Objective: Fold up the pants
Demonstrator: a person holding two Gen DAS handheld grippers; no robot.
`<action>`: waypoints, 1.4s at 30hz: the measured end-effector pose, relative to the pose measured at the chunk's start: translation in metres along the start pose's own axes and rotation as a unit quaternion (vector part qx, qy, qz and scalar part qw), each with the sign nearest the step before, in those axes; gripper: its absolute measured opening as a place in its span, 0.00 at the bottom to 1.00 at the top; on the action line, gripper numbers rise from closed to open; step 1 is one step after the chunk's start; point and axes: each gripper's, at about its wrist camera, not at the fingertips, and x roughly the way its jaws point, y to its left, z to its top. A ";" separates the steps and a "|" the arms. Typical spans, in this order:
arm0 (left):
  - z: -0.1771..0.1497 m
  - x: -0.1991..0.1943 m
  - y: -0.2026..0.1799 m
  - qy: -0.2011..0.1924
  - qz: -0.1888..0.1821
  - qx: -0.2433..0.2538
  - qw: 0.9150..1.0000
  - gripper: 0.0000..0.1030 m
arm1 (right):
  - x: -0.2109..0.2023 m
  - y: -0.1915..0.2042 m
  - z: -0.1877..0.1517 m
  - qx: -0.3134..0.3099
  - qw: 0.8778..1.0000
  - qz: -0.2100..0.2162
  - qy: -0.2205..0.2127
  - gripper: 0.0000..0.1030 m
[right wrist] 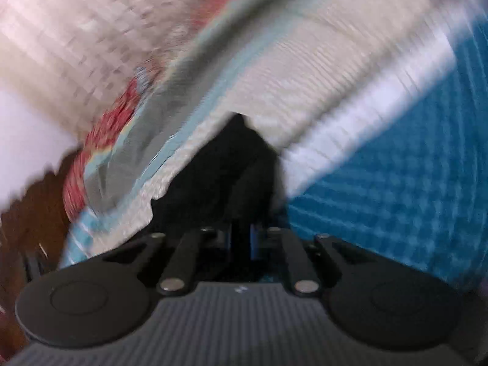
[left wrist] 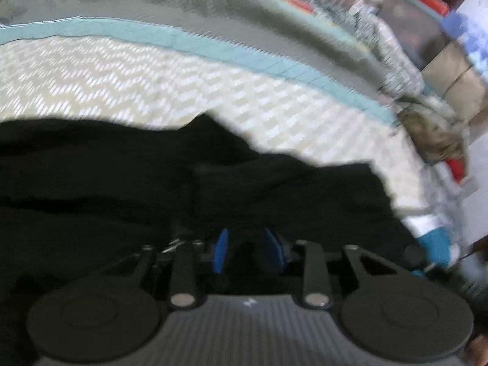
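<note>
- On the bed, we see black pants [left wrist: 189, 183] spread as a dark, matte, soft mass with a wavy, lumpy far edge; the fabric shows low folds and little sheen.
- Under them we find a cream bedspread [left wrist: 128, 85] with a woven zigzag texture, bordered by a light blue band [left wrist: 195, 41] and then a grey strip [left wrist: 152, 3] toward the far edge of the bed.
- From the right wrist view, we see the pants [right wrist: 231, 164] as a narrowing dark wedge running away across the same cream weave [right wrist: 305, 70], with a teal patch of checked texture [right wrist: 396, 167] on the right side and a white band between the two.
- Both views are smeared by motion blur, so we cannot make out fine detail at the bed's far edge, where red and patterned cloth [left wrist: 433, 134] is heaped.
- Our left gripper [left wrist: 248, 251] has its blue-padded fingers [left wrist: 221, 250] a moderate gap apart, with black fabric lying between and around them; we cannot tell whether they actually pinch it.
- Our right gripper [right wrist: 241, 238] has its fingers drawn nearly together, only a thin gap showing, with dark pants fabric in that gap; the grip itself is too blurred and dark for us to confirm.
</note>
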 end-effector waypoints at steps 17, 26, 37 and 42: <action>0.007 0.064 -0.145 0.094 0.002 0.248 0.964 0.42 | 0.006 0.104 -0.042 -0.268 0.963 -0.012 0.006 0.13; 0.038 0.024 -0.080 0.065 -0.051 0.120 0.989 0.18 | 0.003 0.090 -0.047 -0.259 0.966 0.001 0.003 0.54; 0.046 -0.075 0.012 -0.029 -0.069 0.023 0.997 0.18 | 0.036 0.129 -0.051 -0.281 0.959 0.016 0.043 0.17; 0.046 -0.133 0.084 -0.081 -0.042 -0.038 0.995 0.18 | 0.042 0.196 -0.065 -0.353 0.932 0.079 0.035 0.17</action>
